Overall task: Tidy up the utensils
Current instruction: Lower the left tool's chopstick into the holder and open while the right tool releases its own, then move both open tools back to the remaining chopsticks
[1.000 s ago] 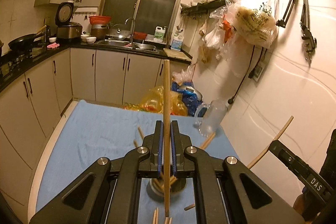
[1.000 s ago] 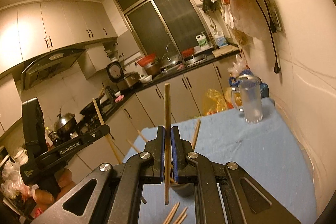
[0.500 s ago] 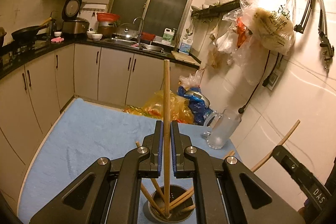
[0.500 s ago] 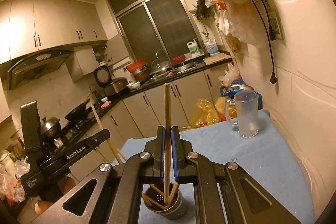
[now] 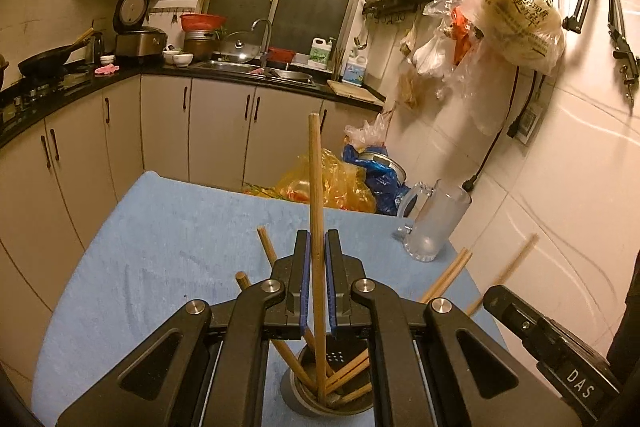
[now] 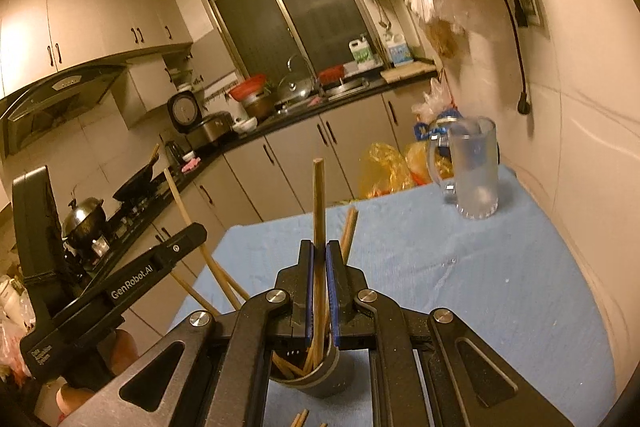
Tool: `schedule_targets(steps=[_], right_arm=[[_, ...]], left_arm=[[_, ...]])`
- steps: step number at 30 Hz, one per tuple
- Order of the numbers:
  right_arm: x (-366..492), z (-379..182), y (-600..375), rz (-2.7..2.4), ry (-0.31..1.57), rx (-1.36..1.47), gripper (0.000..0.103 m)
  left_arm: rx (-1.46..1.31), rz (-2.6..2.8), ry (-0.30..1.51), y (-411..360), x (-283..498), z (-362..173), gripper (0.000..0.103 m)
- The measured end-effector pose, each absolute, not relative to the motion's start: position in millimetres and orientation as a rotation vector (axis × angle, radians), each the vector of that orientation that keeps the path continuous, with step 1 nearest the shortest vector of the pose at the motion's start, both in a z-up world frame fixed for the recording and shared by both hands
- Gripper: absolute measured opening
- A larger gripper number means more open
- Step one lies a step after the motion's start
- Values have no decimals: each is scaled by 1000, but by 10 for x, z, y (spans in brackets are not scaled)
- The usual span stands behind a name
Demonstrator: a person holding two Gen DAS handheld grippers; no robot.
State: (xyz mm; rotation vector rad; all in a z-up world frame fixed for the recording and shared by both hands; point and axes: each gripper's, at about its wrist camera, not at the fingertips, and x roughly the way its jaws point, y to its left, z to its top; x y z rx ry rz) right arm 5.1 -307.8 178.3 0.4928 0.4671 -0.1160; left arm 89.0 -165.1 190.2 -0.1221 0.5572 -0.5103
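Two chopsticks lowered into the holder

Left gripper (image 5: pixel 316 281) and right gripper (image 6: pixel 319 281) each pinch one upright wooden chopstick (image 5: pixel 315 195), lower tips inside the grey cylindrical holder (image 5: pixel 298 401) on blue cloth (image 5: pixel 168 239).

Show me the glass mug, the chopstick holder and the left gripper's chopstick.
glass mug (image 6: pixel 474 171), right wrist view, frosted side wall
chopstick holder (image 5: pixel 298 399), left wrist view, outer wall
left gripper's chopstick (image 5: pixel 315 187), left wrist view, upper shaft

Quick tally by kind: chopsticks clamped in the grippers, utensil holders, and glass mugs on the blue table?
Clamped chopsticks: 2, the left chopstick in the left gripper and the right chopstick in the right gripper
Metal holder: 1
Glass mug: 1
Total: 4
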Motion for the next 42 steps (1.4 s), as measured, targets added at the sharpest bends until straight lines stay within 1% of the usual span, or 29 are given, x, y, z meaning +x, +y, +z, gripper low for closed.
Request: schedule_targets(steps=[4, 5, 7, 12, 14, 16, 20, 25, 34, 38, 42], right_arm=[[33, 1776, -3097, -106, 471, 509, 8], [17, 1785, -3105, -106, 468, 510, 9], [-44, 1814, -3103, -105, 456, 515, 11], [-221, 1880, -3091, -110, 427, 524, 17], [-319, 1886, -3079, -112, 423, 532, 20], [-400, 1860, -3068, -115, 428, 536, 20], [-587, 1714, -3022, -114, 455, 554, 21], [-781, 1362, -2859, -108, 530, 567, 22], [-1078, 549, -2567, -126, 683, 614, 22], [-1098, 403, -2439, -131, 719, 574, 22], [-1089, 344, -2413, -143, 719, 564, 22]], left_arm=[[-121, -516, 563, -1632, 866, 1931, 10], [-121, -514, 560, -1623, 853, 1946, 14], [-121, -511, 546, -1592, 809, 1985, 19], [-132, -508, 527, -1477, 662, 2077, 21], [-136, -504, 520, -1396, 570, 2092, 25], [-136, -503, 516, -1330, 482, 2090, 28], [-121, -493, 518, -1162, 257, 2026, 29], [-96, -488, 556, -963, -24, 1779, 30], [-41, -486, 710, -671, -516, 1005, 32], [-17, -496, 790, -645, -640, 711, 32], [2, -538, 862, -709, -610, 569, 32]])
